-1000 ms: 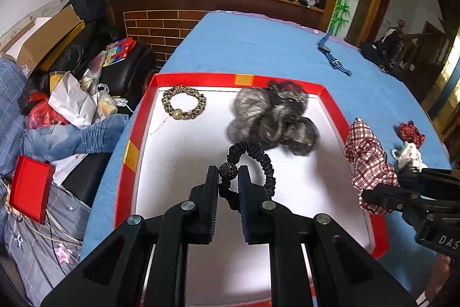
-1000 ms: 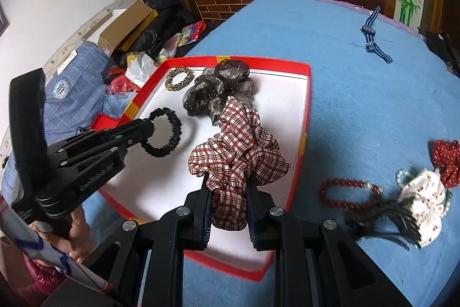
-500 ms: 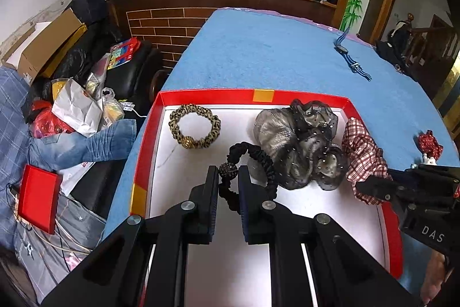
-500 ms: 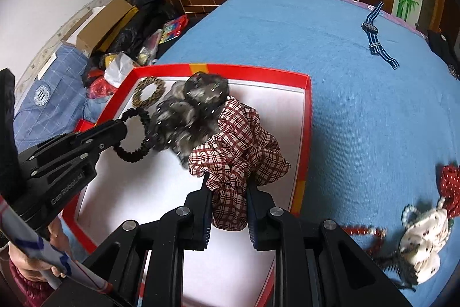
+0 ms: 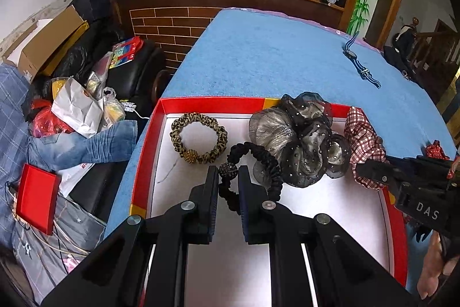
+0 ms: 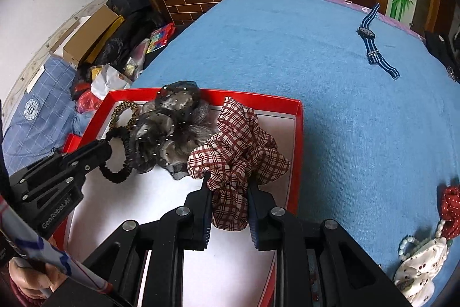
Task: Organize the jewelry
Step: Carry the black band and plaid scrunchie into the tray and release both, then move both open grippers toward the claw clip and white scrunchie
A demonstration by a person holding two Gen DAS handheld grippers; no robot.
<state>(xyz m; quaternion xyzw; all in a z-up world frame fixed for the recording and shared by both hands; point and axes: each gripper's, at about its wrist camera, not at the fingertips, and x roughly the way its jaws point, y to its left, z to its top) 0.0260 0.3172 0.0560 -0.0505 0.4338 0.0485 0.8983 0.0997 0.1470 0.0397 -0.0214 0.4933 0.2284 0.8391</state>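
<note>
Both held hair ties carried further over the tray since the earlier frames, toward its far wall.

Left wrist view: left gripper [image 5: 228, 177] closed on the black beaded hair tie [image 5: 260, 163], clamped at its bead between the fingers; leopard hair tie [image 5: 198, 137] lies ahead-left on the red tray [image 5: 145, 151], grey mesh scrunchie [image 5: 296, 140] ahead-right. Right wrist view: right gripper [image 6: 227, 189] closed on the plaid scrunchie [image 6: 240, 140], bunched fabric between the fingers. Both judged light, soft, compressible; best pinched at a fold or bead. Shown only here: beaded pieces [image 6: 417, 252] and striped watch [image 6: 371, 39] on the blue cloth [image 6: 330, 76].
</note>
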